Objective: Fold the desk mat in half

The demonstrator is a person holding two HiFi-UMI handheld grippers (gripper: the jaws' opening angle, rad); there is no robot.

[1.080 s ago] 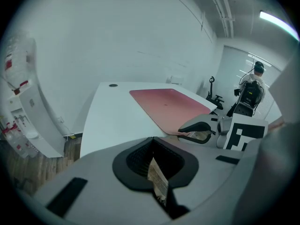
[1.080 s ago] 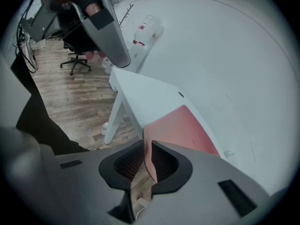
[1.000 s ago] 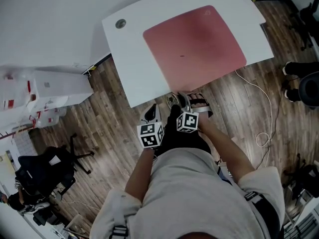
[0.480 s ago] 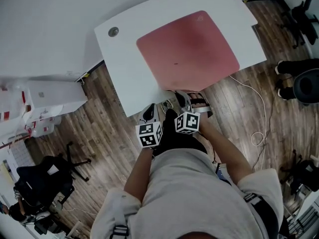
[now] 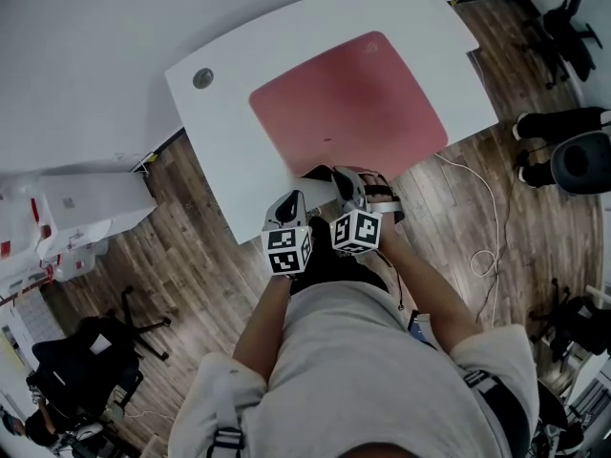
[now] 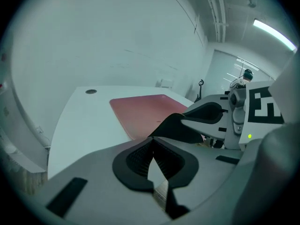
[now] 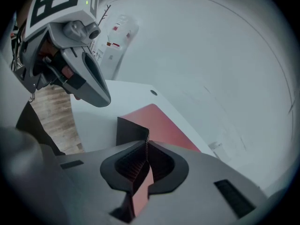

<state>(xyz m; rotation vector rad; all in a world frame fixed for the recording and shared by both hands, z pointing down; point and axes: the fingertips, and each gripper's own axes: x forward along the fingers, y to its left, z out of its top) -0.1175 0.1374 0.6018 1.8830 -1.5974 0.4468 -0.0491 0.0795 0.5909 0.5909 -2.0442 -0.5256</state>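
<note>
We see a white desk [image 5: 220, 122] filling the upper middle of the head view, with a round grey grommet [image 5: 202, 78] near its upper left corner. Around it lies dark wood plank floor [image 5: 191, 265]. A thin white cable [image 5: 489, 227] loops across the boards at right. A black office chair [image 5: 86, 351] stands at lower left, another [image 5: 554, 27] at upper right, and a white cabinet [image 5: 86, 208] sits at the left edge. In the left gripper view, a ceiling light strip [image 6: 274, 32] glows at upper right.

We see the red desk mat [image 5: 348, 103] lying mostly flat, its six-o'clock edge curled up, dark underside showing.
</note>
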